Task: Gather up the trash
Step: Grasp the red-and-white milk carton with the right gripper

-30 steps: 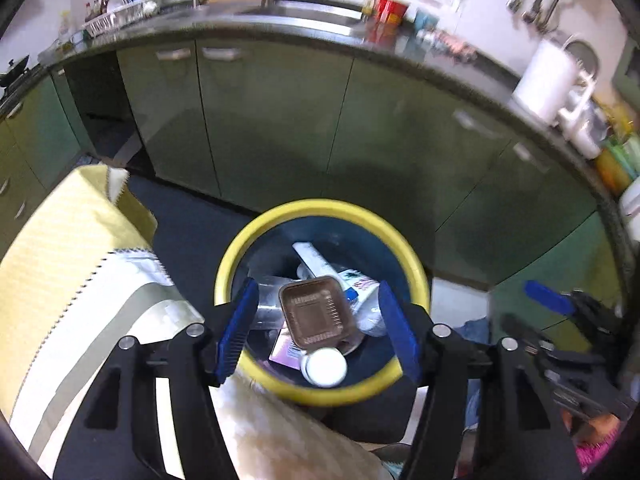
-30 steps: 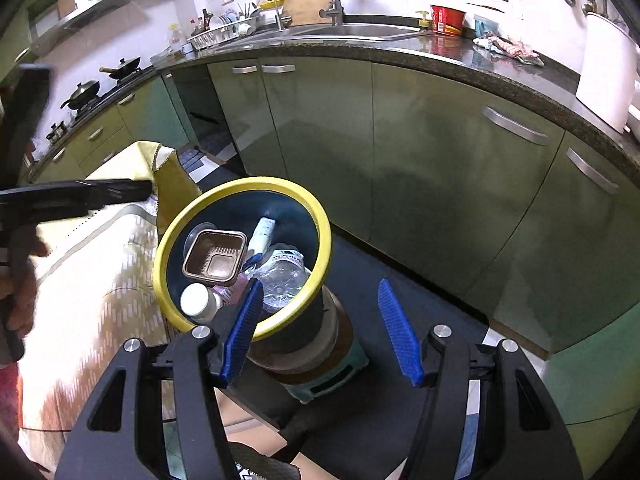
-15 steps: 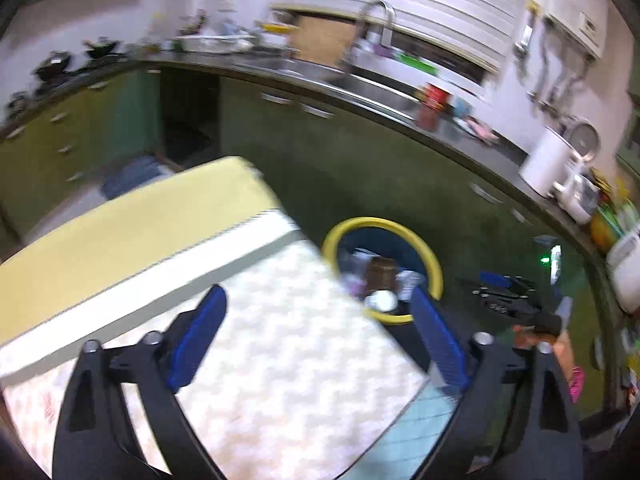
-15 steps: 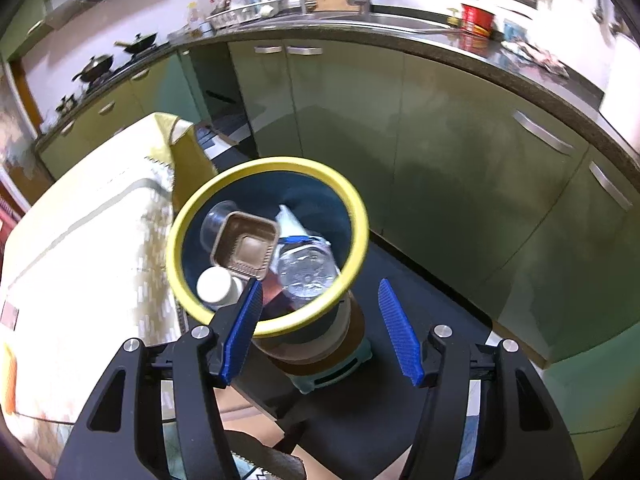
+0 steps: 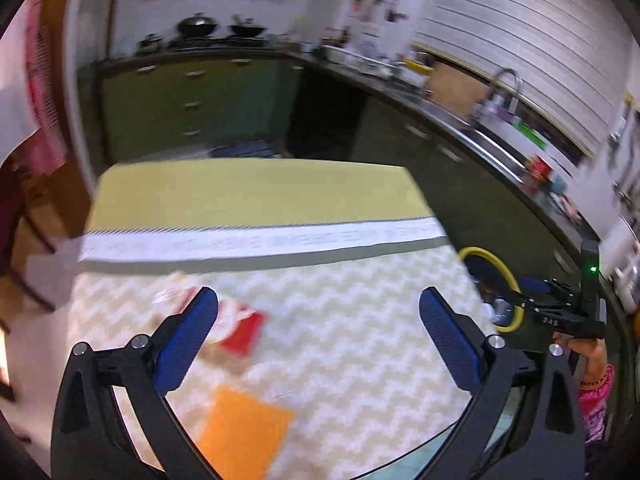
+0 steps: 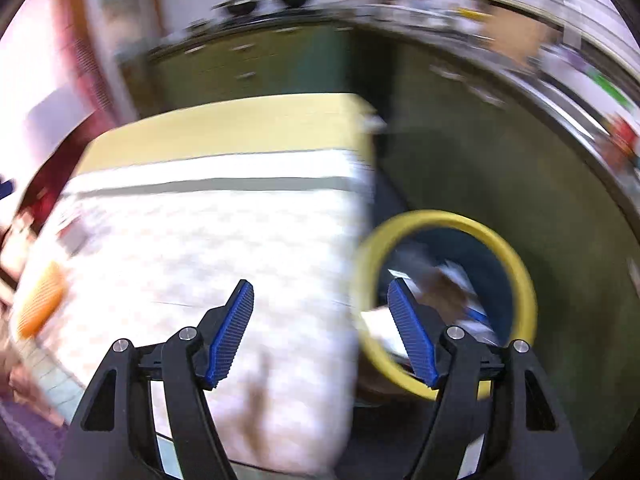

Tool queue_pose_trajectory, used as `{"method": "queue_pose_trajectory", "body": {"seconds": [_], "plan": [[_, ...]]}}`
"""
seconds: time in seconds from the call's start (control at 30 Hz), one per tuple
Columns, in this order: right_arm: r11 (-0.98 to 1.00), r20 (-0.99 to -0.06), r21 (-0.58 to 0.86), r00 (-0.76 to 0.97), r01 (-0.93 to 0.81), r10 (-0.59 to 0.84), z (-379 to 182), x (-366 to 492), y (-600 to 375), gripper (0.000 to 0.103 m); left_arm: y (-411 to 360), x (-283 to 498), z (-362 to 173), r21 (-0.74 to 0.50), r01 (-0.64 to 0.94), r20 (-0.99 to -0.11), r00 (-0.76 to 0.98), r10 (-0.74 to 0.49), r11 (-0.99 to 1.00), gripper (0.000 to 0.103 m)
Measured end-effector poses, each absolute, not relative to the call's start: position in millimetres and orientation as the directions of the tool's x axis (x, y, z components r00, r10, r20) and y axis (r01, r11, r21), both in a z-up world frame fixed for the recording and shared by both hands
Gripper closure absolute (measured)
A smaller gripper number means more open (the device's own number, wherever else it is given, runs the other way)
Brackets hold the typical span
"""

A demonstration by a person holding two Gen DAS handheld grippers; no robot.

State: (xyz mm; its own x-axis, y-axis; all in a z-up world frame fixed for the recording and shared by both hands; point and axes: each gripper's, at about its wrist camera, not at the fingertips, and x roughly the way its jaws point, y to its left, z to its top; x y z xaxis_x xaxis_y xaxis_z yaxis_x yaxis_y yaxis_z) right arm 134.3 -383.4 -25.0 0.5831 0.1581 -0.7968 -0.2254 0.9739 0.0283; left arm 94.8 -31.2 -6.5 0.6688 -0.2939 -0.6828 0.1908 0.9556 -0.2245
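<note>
My left gripper (image 5: 318,320) is open and empty above the table (image 5: 340,320), which has a cream zigzag cloth. A red and white wrapper (image 5: 240,328) lies by its left finger. An orange flat piece (image 5: 244,428) lies nearer the front edge. The yellow-rimmed dark blue bin (image 6: 496,240) stands beside the table's right edge and holds several pieces of trash; it also shows in the left wrist view (image 5: 494,258). My right gripper (image 6: 320,308) is open and empty, over the table edge next to the bin. It shows in the left wrist view (image 5: 560,300). The orange piece (image 6: 40,304) shows blurred at left.
Green kitchen cabinets (image 5: 192,96) and a dark counter with a sink (image 5: 480,128) run along the back and right. A stove with pans (image 5: 216,28) is at the back. The yellow cloth band (image 5: 256,192) covers the table's far side.
Both grippers have swung left, away from the bin and over the table. The left one now faces the wrapper and orange piece. Both stay open.
</note>
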Motion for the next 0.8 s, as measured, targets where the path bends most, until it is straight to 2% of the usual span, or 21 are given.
{"method": "queue_pose_trajectory", "body": {"seconds": [0.2, 0.5, 0.8], "plan": [[0.848, -0.811, 0.066, 0.467, -0.526, 0.353, -34, 168, -269, 0.033, 9, 80, -17, -0.220, 0.131, -0.706, 0.662, -0.250, 0.967, 0.007], [0.581, -0.813, 0.132, 0.248, -0.803, 0.526, -45, 181, -116, 0.031, 56, 55, -26, -0.231, 0.063, -0.718, 0.663, -0.214, 0.971, 0.007], [0.487, -0.864, 0.075, 0.187, -0.870, 0.467, -73, 194, -40, 0.029, 77, 43, -27, -0.235, 0.035, -0.713, 0.673, -0.197, 0.971, 0.007]]}}
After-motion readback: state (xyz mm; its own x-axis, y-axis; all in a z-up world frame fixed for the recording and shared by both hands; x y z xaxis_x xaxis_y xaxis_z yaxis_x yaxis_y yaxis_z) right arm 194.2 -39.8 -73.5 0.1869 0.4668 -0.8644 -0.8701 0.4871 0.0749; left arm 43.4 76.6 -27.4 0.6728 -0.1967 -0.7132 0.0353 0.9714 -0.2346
